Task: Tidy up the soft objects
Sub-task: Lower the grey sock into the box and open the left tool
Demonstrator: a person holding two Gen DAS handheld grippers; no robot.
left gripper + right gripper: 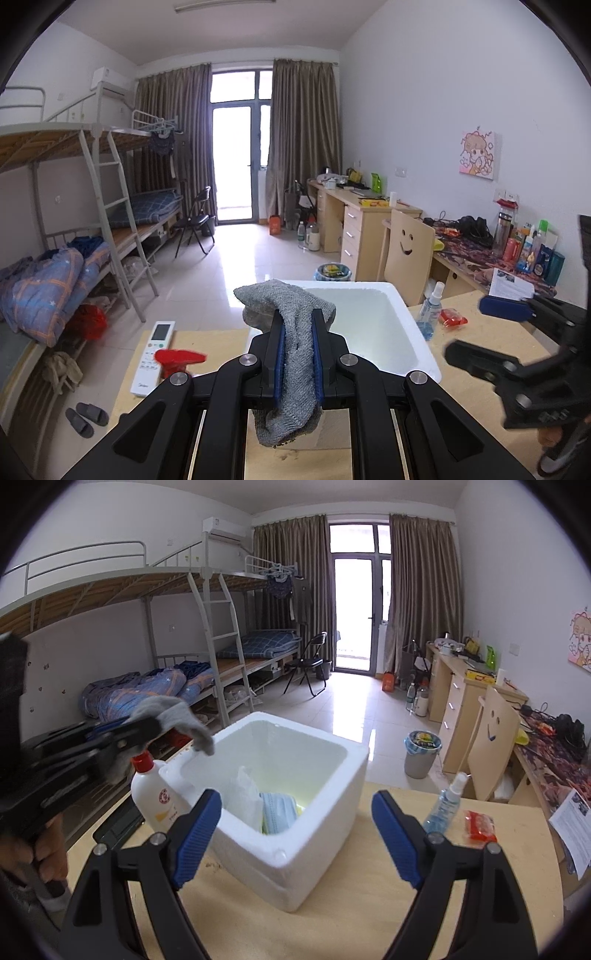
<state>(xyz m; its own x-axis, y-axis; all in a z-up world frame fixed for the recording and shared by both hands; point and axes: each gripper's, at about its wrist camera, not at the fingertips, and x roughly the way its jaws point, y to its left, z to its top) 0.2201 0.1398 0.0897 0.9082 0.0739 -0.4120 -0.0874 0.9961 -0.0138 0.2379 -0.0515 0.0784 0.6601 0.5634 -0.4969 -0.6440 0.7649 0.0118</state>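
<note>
1. Left gripper (298,341) is clamped on the grey sock (291,332), held up in the air right at the left rim of the white foam box (295,834). The toe end droops over that rim, and the other end hangs down below the gripper.

2. Right gripper (295,834) is spread wide with nothing in it, sitting at the near side of the box.

3. Already in the box: a white tissue pack (245,797) and some blue face masks (279,812), so the sock looks like the next soft thing to go in.

4. Biggest risk imo: the sock is over the rim, not the middle. Let go here and it could drape over the wall or slide off outside onto the surface (351,923).

5. The white bottle with the red cap (155,794) stands just left of the box, pretty much under the left gripper. Dip or swing low and it'll probably get knocked over.

6. The foam box looks light, so the hanging end snagging the rim or a bump from the gripper could shove it.

7. The spray bottle (445,801) and red packet (480,825) are right of the box, probably safe.
</note>
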